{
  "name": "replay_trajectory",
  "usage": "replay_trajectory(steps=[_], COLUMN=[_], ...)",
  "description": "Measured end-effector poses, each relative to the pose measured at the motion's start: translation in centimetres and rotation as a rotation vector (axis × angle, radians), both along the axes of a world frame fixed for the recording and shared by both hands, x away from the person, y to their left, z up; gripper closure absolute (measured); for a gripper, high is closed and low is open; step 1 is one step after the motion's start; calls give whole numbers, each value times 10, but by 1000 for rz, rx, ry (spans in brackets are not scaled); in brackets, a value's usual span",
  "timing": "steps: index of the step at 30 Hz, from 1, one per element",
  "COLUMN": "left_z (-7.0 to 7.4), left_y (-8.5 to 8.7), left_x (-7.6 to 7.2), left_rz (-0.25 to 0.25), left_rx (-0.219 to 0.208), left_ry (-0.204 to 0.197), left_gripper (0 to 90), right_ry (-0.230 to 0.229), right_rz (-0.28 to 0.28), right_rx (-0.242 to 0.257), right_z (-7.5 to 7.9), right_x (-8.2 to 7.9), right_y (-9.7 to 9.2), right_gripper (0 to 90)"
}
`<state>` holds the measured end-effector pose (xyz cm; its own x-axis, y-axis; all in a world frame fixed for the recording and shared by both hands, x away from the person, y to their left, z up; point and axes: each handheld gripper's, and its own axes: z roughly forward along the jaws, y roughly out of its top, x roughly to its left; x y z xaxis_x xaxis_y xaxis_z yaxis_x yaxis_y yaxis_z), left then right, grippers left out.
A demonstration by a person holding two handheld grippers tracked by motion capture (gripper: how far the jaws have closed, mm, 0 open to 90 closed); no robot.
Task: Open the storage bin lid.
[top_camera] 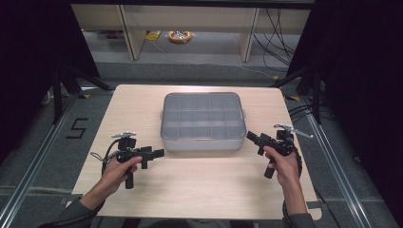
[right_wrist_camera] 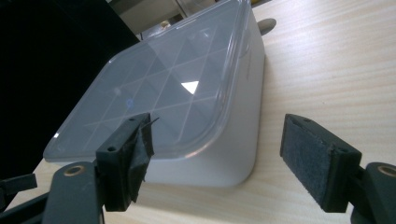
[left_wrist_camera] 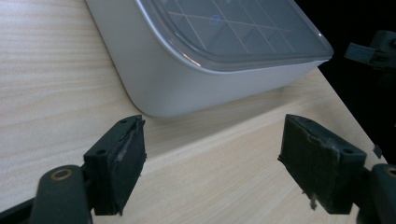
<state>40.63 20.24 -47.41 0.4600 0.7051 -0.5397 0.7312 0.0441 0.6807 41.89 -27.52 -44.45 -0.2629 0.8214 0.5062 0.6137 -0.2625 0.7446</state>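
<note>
The grey compartment box (top_camera: 203,122) sits in the middle of the worktop (top_camera: 199,190), lid on, its long axis running left to right across your view, and you have one set of tongs at each of its near corners. Your left tongs (top_camera: 159,153) point in toward the box's near left corner, just beside it but not touching; your right tongs (top_camera: 250,136) point in toward the near right corner, and they look the closer of the two, almost at the wall. Both are released: in the left gripper view the jaws stand wide apart with the box's rounded corner (left_wrist_camera: 159,93) ahead and between them, and in the right gripper view they are spread just as wide, with the clear lid (right_wrist_camera: 159,98) and its grid of dividers straight ahead. Neither grasps anything. So the box lies between your two hands, forward and inward from each, and the short ends are what each hand faces. I judge the right hand has less ground to cover before it meets the box.
</note>
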Motion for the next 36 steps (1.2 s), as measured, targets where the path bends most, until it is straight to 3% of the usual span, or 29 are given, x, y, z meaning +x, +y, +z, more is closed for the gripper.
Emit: replay_trajectory(steps=[1, 2, 3, 4, 5, 7, 8, 9, 10, 11, 12, 13, 16, 22, 23, 24, 27, 28, 29, 30, 31, 36], left_z=[0, 0, 0, 0, 1, 2, 3, 5, 6, 8, 10, 12, 18, 21, 20, 19, 18, 18, 19, 20, 20, 19], left_y=[-2, -1, -4, -5, -4, -2, -2, -1, -1, -1, -1, -1, 0, -7, -8, -9, -10, -10, -10, -10, -10, -10], left_x=[2, 4, 5, 7, 8, 14, 17, 20, 23, 26, 28, 30, 34, 49, 52, 55, 62, 65, 68, 71, 75, 95], left_rz=[16, -9, 19, 26, 20, 23, 41, 43, 56, 60, 72, 76, 79, 84, 86, 90, 91, 99, 107, 111, 117, 138], left_rx=[-3, 18, 4, 5, 6, 15, 5, 21, 30, 53, 70, 63, 54, 42, 47, 48, 44, 41, 39, 38, 37, 15], left_ry=[-2, -2, -3, -11, 1, -4, -7, -12, -28, -48, -67, -69, -72, -61, -55, -47, -33, -33, -38, -34, -33, -6], left_gripper=[217, 217, 217, 217, 217, 217, 217, 217, 217, 217, 217, 217, 216, 215, 215, 215, 216, 217, 217, 217, 218, 239], right_ry=[0, 6, -21, 26, 26, -12, -12, -5, -7, 23, -5, 32, 17, 25, -14, 29, 10, -1, 25, -4, 20, 27], right_rz=[0, -11, -1, -16, -16, 4, 4, -3, 0, -19, -6, -24, -14, -17, -3, -31, -32, -22, -35, -24, -19, -27], right_rx=[0, 25, -13, 32, 32, -13, -13, -16, -18, 22, -14, 25, 13, 20, -17, 30, 30, 9, 41, 21, 41, 46], right_z=[0, 1, -1, 1, 1, -3, -3, -3, -3, -1, -2, 1, 1, 1, -2, 0, 0, 0, 1, -1, -1, -7], right_x=[0, 1, 5, 6, 6, 16, 16, 19, 22, 23, 27, 27, 33, 43, 49, 49, 57, 59, 60, 63, 64, 77], right_y=[0, 3, 1, 6, 6, 6, 6, 7, 7, 11, 9, 13, 13, 12, 7, 10, 8, 6, 8, 7, 9, 12], right_gripper=[264, 264, 264, 264, 264, 266, 266, 266, 267, 267, 267, 268, 268, 270, 270, 271, 273, 274, 275, 276, 279, 301])
